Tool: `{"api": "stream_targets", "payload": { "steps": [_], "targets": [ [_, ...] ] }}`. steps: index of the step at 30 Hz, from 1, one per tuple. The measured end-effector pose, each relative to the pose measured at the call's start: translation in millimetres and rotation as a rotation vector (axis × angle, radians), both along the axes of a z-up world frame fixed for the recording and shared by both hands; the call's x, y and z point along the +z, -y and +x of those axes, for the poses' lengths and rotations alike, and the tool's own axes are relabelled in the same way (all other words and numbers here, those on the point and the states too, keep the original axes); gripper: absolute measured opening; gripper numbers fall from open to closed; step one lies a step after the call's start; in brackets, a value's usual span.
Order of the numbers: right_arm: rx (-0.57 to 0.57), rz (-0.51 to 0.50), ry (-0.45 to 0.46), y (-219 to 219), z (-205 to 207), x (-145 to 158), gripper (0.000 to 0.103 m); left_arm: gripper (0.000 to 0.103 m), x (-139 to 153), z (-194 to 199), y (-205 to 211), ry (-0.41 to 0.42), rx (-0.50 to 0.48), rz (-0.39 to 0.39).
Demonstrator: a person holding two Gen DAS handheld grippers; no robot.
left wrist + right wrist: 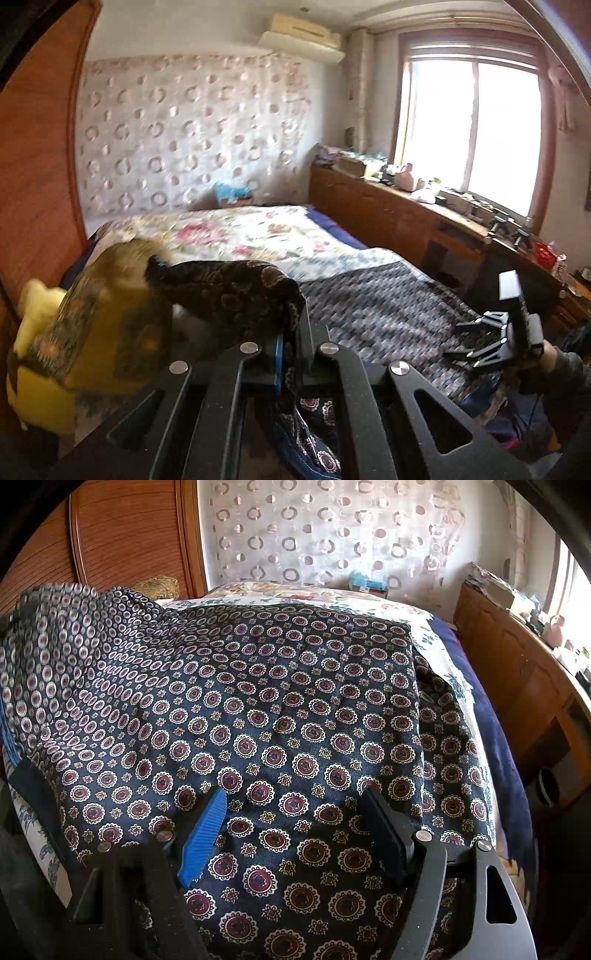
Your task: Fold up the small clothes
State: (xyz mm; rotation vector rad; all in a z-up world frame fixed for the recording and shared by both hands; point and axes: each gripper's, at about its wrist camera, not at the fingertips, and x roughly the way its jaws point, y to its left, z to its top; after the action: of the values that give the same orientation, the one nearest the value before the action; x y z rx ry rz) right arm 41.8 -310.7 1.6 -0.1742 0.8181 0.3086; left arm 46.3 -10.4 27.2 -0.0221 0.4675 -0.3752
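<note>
- Here, the dark navy silky garment with red-and-cream medallions [295,709] is spread across the bed [236,229], directly under and ahead of the right gripper [295,830], whose jaws are held wide just above the cloth, gripping nothing.
- One edge of it is pinched in the left gripper [291,332], clamped tight on the fabric and lifted off the bed at the garment's left side.
- The left hand is judged nearer the raised edge; the fold would be carried rightward, over the flat part.
- A yellow plush toy [40,354] and an olive patterned cushion [107,295] are seen beside the raised cloth, near enough to snag.
</note>
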Motion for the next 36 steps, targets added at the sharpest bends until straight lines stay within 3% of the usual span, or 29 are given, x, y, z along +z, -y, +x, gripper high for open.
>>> {"api": "stream_targets", "payload": {
  "steps": [9, 17, 24, 26, 30, 34, 36],
  "targets": [
    [0.000, 0.010, 0.002, 0.2, -0.8, 1.5, 0.077, 0.005, 21.0, 19.8, 44.9, 0.021, -0.108, -0.006],
    [-0.033, 0.040, 0.065, 12.9, -16.4, 17.5, 0.077, 0.005, 42.1, 27.9, 88.3, 0.026, -0.215, 0.000],
    [-0.085, 0.058, 0.133, 25.9, -38.5, 40.3, 0.077, 0.006, 31.2, 31.0, 128.9, -0.010, -0.271, 0.030],
    [-0.093, 0.068, 0.144, 27.1, -44.0, 42.9, 0.077, 0.014, 23.4, 31.6, 133.7, -0.034, -0.287, 0.036],
    [-0.098, 0.083, 0.154, 30.4, -52.3, 47.1, 0.077, 0.040, 10.5, 28.0, 137.8, -0.042, -0.289, 0.041],
    [-0.084, 0.096, 0.153, 28.0, -54.5, 47.2, 0.077, 0.047, 5.8, 23.1, 130.2, -0.047, -0.273, 0.042],
    [-0.071, 0.101, 0.148, 27.9, -51.9, 48.1, 0.077, 0.062, 1.7, 20.0, 126.4, -0.044, -0.256, 0.051]
  ]
}}
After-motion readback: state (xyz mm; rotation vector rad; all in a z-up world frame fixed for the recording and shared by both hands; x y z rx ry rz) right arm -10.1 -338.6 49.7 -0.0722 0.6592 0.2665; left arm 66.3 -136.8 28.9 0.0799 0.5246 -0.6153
